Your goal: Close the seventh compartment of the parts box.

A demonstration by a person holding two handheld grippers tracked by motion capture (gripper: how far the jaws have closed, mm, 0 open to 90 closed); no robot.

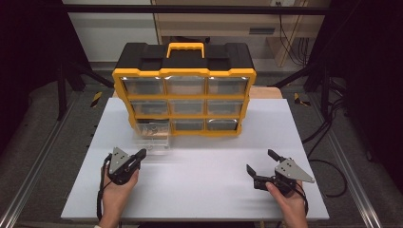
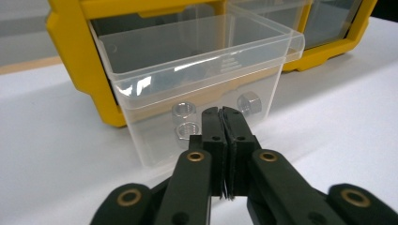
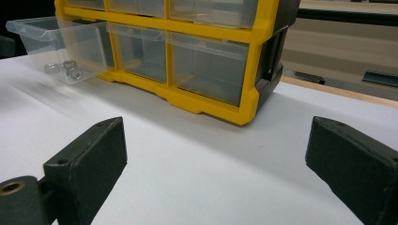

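Note:
A yellow and black organizer [image 1: 185,90] with clear drawers stands at the back of the white table. Its bottom left drawer [image 1: 153,137] is pulled out, and in the left gripper view this clear drawer [image 2: 197,70] holds several metal nuts [image 2: 185,112]. My left gripper [image 1: 141,153] is shut with nothing between its fingers; its tips [image 2: 220,112] sit just in front of the drawer's front wall, and I cannot tell whether they touch. My right gripper [image 1: 260,160] stands open over bare table at the right, its pads [image 3: 101,150] wide apart and empty.
The white table [image 1: 199,190] has free room between the two grippers and in front of the organizer. The right gripper view has the organizer's lower corner [image 3: 244,108] ahead and the pulled-out drawer [image 3: 51,42] far left. Dark frame posts flank the table.

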